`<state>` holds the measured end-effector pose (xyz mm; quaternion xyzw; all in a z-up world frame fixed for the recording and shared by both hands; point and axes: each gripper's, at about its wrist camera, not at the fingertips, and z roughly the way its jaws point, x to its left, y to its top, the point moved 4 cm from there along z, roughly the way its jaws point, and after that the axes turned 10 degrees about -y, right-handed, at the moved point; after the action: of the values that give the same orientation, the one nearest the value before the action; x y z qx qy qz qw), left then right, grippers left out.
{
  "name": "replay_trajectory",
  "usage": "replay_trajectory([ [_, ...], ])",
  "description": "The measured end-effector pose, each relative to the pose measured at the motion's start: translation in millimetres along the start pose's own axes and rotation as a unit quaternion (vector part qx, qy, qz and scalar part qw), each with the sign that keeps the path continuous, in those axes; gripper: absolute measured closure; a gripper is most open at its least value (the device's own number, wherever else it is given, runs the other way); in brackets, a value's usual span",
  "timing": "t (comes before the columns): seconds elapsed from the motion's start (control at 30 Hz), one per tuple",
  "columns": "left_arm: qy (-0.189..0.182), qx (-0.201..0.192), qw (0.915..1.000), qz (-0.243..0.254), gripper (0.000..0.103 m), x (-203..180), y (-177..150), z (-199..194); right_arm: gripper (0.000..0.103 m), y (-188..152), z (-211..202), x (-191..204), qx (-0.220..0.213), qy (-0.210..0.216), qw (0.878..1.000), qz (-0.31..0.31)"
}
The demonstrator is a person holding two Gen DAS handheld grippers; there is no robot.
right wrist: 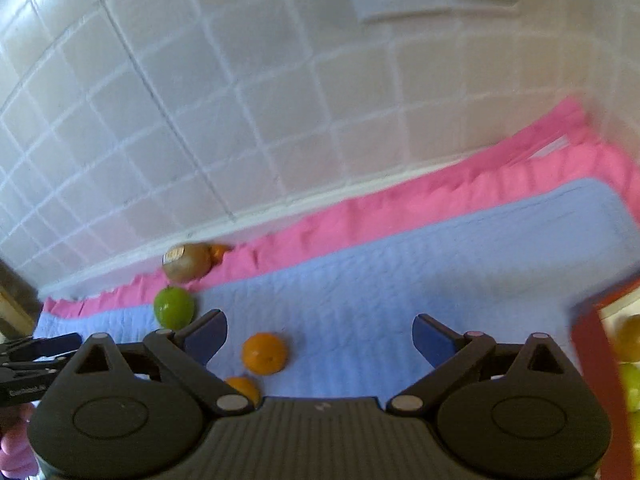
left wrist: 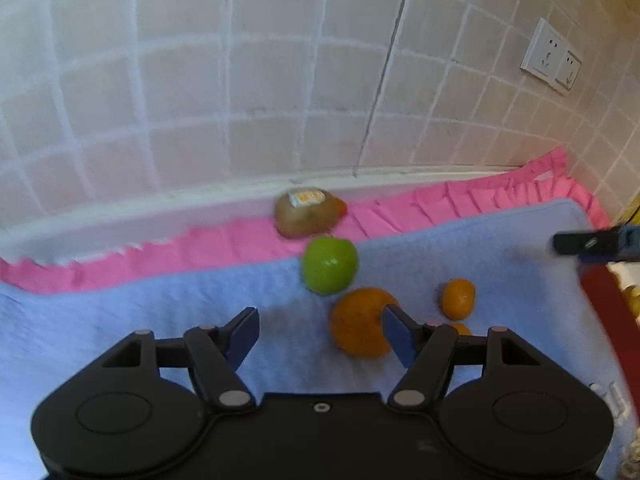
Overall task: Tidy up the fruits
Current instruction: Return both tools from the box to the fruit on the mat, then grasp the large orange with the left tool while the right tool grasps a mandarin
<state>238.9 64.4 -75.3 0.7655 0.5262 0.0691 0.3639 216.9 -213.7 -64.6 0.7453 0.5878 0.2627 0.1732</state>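
Observation:
On the blue quilted cloth (left wrist: 160,312) lie a green apple (left wrist: 329,266), a large orange (left wrist: 358,322) and a small orange (left wrist: 458,298). A brown kiwi (left wrist: 306,213) with a sticker lies on the pink cloth by the wall. My left gripper (left wrist: 320,334) is open and empty, its right finger in front of the large orange. My right gripper (right wrist: 320,340) is open and empty above the blue cloth (right wrist: 400,264), with a small orange (right wrist: 264,353) between its fingers and another (right wrist: 242,388) at its body. The apple (right wrist: 174,307) and kiwi (right wrist: 187,267) lie far left.
A red-rimmed container (right wrist: 596,352) holding fruits stands at the right edge. A tiled wall (left wrist: 240,80) with a socket (left wrist: 551,56) backs the counter. The pink cloth (right wrist: 440,196) runs along the wall. The right gripper's tip (left wrist: 592,242) shows at the right.

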Motion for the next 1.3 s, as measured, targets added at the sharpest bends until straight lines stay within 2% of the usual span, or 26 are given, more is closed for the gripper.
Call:
replay_trajectory([
  [0.07, -0.032, 0.008, 0.9992, -0.025, 0.022, 4.2, -0.2, 11.8, 0.003, -8.3, 14.1, 11.1, 0.02, 0.014, 1.0, -0.014],
  [0.17, -0.055, 0.015, 0.9969, -0.055, 0.022, 7.7, -4.4, 31.4, 0.003, -16.6, 35.7, 25.1, 0.039, 0.039, 0.998, -0.034],
  [0.3, -0.061, 0.03, 0.9964, -0.05, 0.022, 6.7, -10.8, 52.3, 0.007, -22.0, 56.9, 33.5, 0.066, 0.044, 0.996, -0.026],
  [0.4, -0.067, 0.031, 0.9958, -0.055, 0.023, 7.0, -12.1, 62.0, 0.015, -21.7, 69.6, 32.6, 0.076, 0.044, 0.996, -0.004],
  [0.53, -0.068, 0.033, 0.9954, -0.058, 0.023, 8.4, -11.9, 71.6, 0.018, -22.4, 82.5, 34.6, 0.087, 0.044, 0.995, 0.011],
  [0.67, -0.068, 0.033, 0.9954, -0.059, 0.03, 6.8, -11.4, 77.8, 0.022, -26.3, 94.8, 40.7, 0.099, 0.039, 0.994, 0.012],
  [0.83, -0.065, 0.03, 0.9961, -0.053, 0.033, 4.0, -9.6, 79.5, 0.037, -28.2, 100.8, 41.9, 0.096, 0.03, 0.995, 0.011],
  [0.97, -0.061, 0.025, 0.9968, -0.047, 0.034, 2.8, -10.1, 79.5, 0.04, -28.0, 102.1, 39.3, 0.097, 0.03, 0.995, 0.02],
  [1.03, -0.058, 0.024, 0.997, -0.046, 0.034, 0.9, -10.5, 78.3, 0.046, -29.3, 102.2, 39.9, 0.094, 0.022, 0.995, 0.01],
  [1.17, -0.055, 0.025, 0.9971, -0.046, 0.034, -0.1, -11.3, 75.7, 0.047, -33.8, 101.0, 46.5, 0.081, 0.007, 0.997, -0.019],
  [1.2, -0.054, 0.025, 0.9971, -0.047, 0.034, 0.2, -11.7, 74.5, 0.051, -35.1, 100.8, 49.4, 0.078, 0.004, 0.997, -0.028],
  [1.23, -0.052, 0.024, 0.9972, -0.047, 0.034, 0.0, -12.2, 73.4, 0.062, -36.0, 99.3, 52.6, 0.074, 0.005, 0.997, -0.036],
  [1.3, -0.047, 0.024, 0.9976, -0.045, 0.034, 0.0, -13.2, 69.6, 0.062, -37.4, 94.4, 57.1, 0.065, 0.002, 0.997, -0.047],
])
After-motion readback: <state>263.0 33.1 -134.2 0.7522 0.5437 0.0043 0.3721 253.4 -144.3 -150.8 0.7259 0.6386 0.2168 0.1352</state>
